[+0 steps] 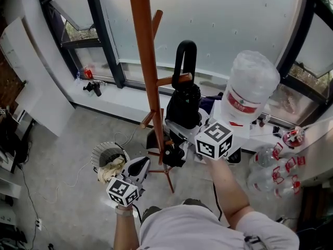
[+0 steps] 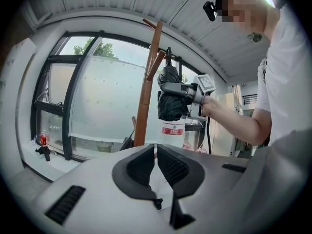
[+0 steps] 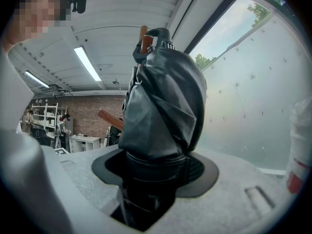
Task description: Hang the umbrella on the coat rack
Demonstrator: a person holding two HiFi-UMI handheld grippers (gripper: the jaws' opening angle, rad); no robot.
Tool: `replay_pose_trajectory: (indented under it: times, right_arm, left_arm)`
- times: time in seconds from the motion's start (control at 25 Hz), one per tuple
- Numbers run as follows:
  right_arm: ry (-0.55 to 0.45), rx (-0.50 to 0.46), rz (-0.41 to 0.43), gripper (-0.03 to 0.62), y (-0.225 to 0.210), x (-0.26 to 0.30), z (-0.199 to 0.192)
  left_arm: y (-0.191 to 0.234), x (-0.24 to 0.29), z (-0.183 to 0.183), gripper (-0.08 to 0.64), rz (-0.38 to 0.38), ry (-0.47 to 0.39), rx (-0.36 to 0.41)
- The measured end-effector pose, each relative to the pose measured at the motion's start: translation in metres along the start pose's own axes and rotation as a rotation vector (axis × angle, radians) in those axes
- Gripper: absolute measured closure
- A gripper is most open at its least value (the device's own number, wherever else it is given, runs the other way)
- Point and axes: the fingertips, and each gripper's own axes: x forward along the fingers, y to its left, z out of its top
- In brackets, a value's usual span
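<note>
A black folded umbrella (image 1: 183, 104) with a loop handle (image 1: 186, 53) stands upright beside the wooden coat rack (image 1: 147, 61). My right gripper (image 1: 180, 132) is shut on the umbrella's lower body (image 3: 161, 101). A side peg (image 1: 177, 80) of the rack reaches into the loop, and in the right gripper view its tip (image 3: 144, 38) shows at the handle. Lower left, my left gripper (image 1: 139, 166) hangs apart from the rack. Its jaws stand together with nothing between them (image 2: 156, 165). From the left gripper view the umbrella (image 2: 170, 99) hangs just right of the pole (image 2: 145, 111).
A large upturned water bottle (image 1: 250, 87) stands right of the umbrella, close to my right arm. Several small bottles (image 1: 276, 165) lie at the right. A waste basket (image 1: 108, 163) sits on the floor by the rack's foot. Windows and a sill (image 1: 109, 95) run behind.
</note>
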Motion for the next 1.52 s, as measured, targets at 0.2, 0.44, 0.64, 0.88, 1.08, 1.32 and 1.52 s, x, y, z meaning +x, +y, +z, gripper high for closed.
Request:
replay_pose_trajectory:
  times: [0.2,0.44,0.64,0.88,1.08,1.32,1.52]
  right_arm:
    - [0.026,-0.005,0.013,0.328,0.003,0.008,-0.005]
    - [0.064,-0.006,0.024,0.328,0.004,0.018,-0.015]
    - [0.088,-0.010,0.029,0.328,0.007,0.024,-0.026]
    - [0.112,-0.009,0.029,0.328,0.006,0.027,-0.038]
    - [0.131,-0.009,0.015,0.328,0.011,0.029,-0.052]
    - [0.163,-0.010,-0.007,0.328,0.011,0.029,-0.073]
    - [0.168,-0.001,-0.010,0.328,0.016,0.029,-0.083]
  left_arm:
    - [0.002,-0.003,-0.003,0.558,0.002,0.006,-0.006]
    - [0.007,-0.005,-0.004,0.558,0.009,0.005,-0.012]
    - [0.008,-0.008,-0.009,0.558,0.014,0.014,-0.016]
    - [0.008,-0.010,-0.017,0.558,0.020,0.026,-0.035]
    - [0.007,-0.016,-0.023,0.558,0.020,0.027,-0.046]
    - [0.006,-0.020,-0.027,0.558,0.018,0.030,-0.062]
    - [0.003,-0.026,-0.036,0.558,0.015,0.036,-0.080]
